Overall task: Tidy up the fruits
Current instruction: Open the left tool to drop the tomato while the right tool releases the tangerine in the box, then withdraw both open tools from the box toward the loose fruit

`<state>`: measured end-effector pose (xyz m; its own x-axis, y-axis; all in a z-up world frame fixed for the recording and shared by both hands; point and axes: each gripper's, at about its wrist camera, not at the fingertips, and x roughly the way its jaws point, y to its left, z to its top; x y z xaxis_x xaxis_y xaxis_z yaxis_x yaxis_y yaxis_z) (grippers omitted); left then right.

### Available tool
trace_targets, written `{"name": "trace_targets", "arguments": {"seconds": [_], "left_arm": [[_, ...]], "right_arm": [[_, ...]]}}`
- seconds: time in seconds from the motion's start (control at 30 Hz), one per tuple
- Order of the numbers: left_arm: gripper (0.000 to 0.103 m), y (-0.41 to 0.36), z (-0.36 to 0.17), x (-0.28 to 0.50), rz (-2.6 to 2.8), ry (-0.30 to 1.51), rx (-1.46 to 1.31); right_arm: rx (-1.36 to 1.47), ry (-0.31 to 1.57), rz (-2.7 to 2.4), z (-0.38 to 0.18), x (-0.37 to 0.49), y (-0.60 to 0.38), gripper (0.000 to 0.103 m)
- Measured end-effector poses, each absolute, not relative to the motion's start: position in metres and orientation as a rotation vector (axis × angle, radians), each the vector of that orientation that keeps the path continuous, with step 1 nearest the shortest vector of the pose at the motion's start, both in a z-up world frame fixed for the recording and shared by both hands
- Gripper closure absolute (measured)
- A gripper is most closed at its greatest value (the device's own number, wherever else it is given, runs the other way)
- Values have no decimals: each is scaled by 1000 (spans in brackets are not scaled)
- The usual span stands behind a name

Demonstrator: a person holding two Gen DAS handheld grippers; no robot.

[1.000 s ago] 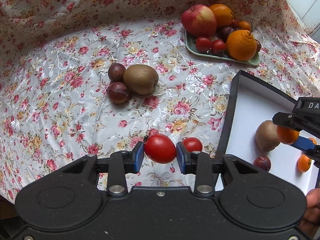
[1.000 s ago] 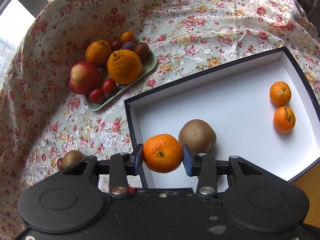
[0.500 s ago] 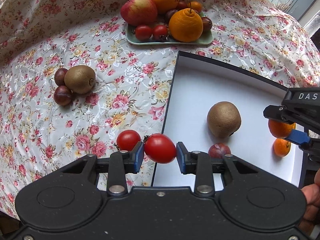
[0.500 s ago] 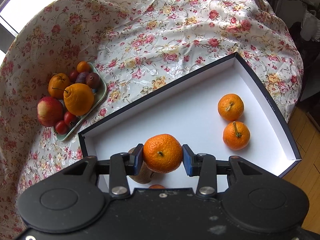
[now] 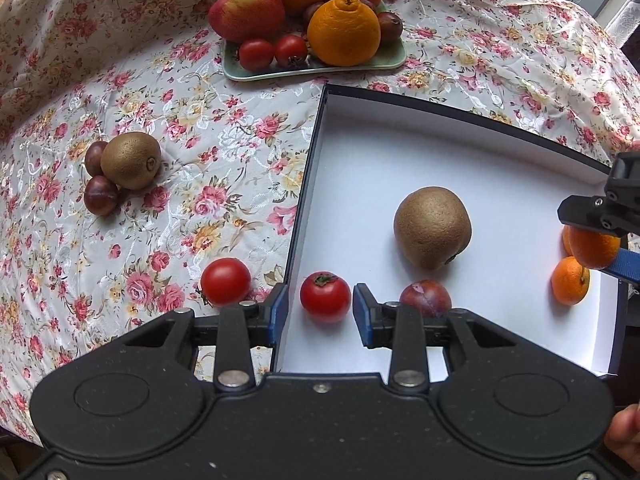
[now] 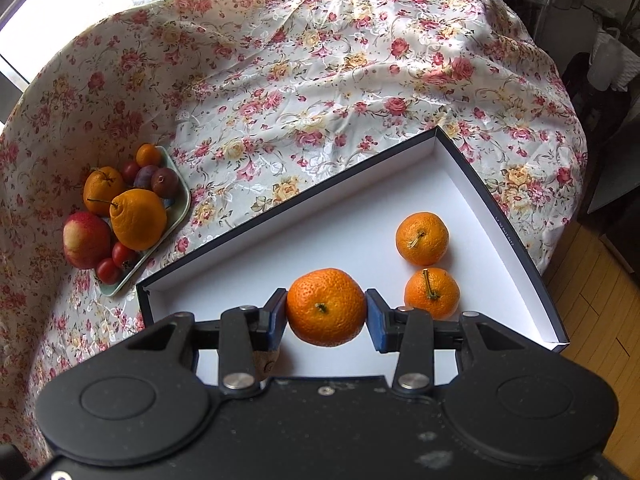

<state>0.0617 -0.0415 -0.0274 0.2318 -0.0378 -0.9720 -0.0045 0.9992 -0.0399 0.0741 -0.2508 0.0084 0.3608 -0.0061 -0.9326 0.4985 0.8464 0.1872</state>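
My left gripper (image 5: 320, 312) hangs over the near left corner of the white box (image 5: 316, 152). Its jaws are opening, and the red tomato (image 5: 325, 297) lies on the box floor between the pads, with a gap at the left pad. My right gripper (image 6: 326, 312) is starting to open, but its pads still press on a mandarin (image 6: 326, 306) held above the box floor. Two other mandarins (image 6: 422, 238) (image 6: 432, 292) lie just to its right. A kiwi (image 5: 432, 227) and a plum (image 5: 425, 298) also lie in the box.
On the flowered cloth left of the box are a second tomato (image 5: 225, 281), a kiwi (image 5: 130, 160) and two plums (image 5: 100, 200). A green plate (image 5: 360, 66) at the back holds an apple, oranges, tomatoes and plums. A hand (image 5: 624, 436) shows at the lower right.
The left gripper moved right, over the box's edge, and its pads have come off the tomato, which now rests in the box. The right gripper carried its mandarin toward the two mandarins.
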Motion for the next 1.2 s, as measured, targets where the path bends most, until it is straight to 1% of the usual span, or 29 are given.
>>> {"name": "trace_targets", "arguments": {"seconds": [0.3, 0.8, 1.2], "left_arm": [[57, -40, -28, 62, -22, 1353, -56], [57, -23, -23, 63, 5, 1351, -97], [57, 21, -20, 66, 79, 1349, -153]], "right_arm": [[487, 1136, -364, 11, 73, -250, 60], [480, 1170, -328, 7, 76, -235, 60], [454, 1184, -278, 6, 81, -204, 60]]}}
